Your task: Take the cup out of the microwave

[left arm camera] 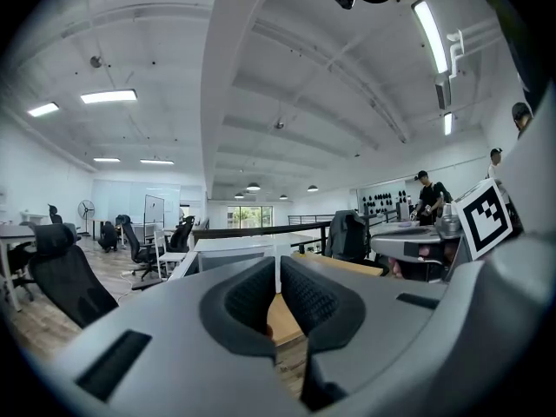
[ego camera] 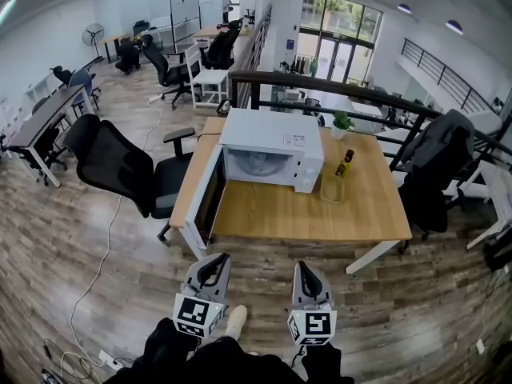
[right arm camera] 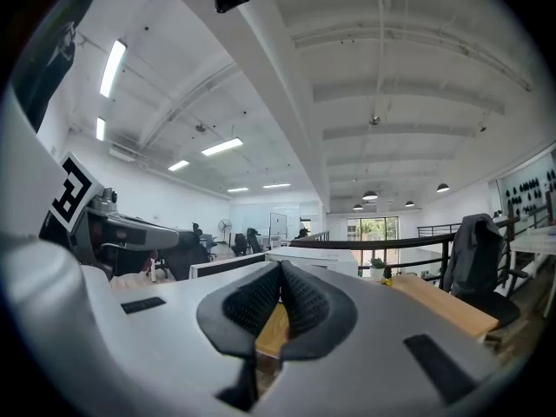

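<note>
A: Largest item first. What do we record for the surface (ego camera: 304, 214)?

B: A wooden top on white legs, standing on a plank floor (ego camera: 104, 270). A black office chair (ego camera: 112, 162) stands off its left end.

A: Next, the microwave (ego camera: 268, 134).

B: A white unit, set toward the back of the surface and left of centre. Its door (ego camera: 204, 202) is swung open toward the front left corner.

A: Then the tools we hold.

B: The left gripper (ego camera: 218, 258) and the right gripper (ego camera: 304, 267) sit low in the head view. They are side by side, close to our body, aimed toward the surface and well apart from it.

A: State of the fingers?

B: The left fingers (left arm camera: 308, 298) have a narrow slit between the pads, with nothing in it (the wood of the surface shows through the gap). The right fingers (right arm camera: 304, 302) have their tips pressed together and hold nothing.

A: And the cup (ego camera: 333, 189)?

B: We locate it outside the microwave. It is a clear cup, upright on the surface, just beside the unit's right side. A dark bottle (ego camera: 345, 165) with a yellow label stands close behind it. We cannot tell whether the two touch.
</note>
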`<state>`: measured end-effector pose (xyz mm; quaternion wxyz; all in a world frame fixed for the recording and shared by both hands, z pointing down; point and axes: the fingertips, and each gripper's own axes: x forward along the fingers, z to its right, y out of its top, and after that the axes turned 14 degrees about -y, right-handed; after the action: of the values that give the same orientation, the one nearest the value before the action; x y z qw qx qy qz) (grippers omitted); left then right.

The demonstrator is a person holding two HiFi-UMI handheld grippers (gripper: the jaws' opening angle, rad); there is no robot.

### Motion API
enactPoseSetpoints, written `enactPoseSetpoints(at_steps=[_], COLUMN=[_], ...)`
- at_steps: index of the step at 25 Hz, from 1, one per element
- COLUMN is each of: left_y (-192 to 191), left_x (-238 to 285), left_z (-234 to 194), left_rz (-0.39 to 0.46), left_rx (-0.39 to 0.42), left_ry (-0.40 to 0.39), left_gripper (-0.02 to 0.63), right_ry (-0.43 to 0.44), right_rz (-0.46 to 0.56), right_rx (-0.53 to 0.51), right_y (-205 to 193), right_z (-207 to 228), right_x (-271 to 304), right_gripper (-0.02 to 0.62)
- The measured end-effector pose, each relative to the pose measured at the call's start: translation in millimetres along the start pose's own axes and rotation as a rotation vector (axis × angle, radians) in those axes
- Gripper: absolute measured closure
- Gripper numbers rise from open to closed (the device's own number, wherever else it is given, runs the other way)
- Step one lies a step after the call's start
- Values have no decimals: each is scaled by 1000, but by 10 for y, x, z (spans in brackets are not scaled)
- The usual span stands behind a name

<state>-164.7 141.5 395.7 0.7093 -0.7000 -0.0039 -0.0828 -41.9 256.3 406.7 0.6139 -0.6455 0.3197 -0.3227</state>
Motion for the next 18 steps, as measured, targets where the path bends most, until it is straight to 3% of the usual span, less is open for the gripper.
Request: enactPoseSetpoints(at_steps=[18], left_y=[319], left_x=[1169], left_z=[-1458], left_rz=[34], left_rx=[7], left_ry=[-100], left_gripper=[569], right_ry=[-106], right_rz=[3], right_rx=[-22], right_y=[300], right_z=[-105], right_x=[1678], right_gripper=[580])
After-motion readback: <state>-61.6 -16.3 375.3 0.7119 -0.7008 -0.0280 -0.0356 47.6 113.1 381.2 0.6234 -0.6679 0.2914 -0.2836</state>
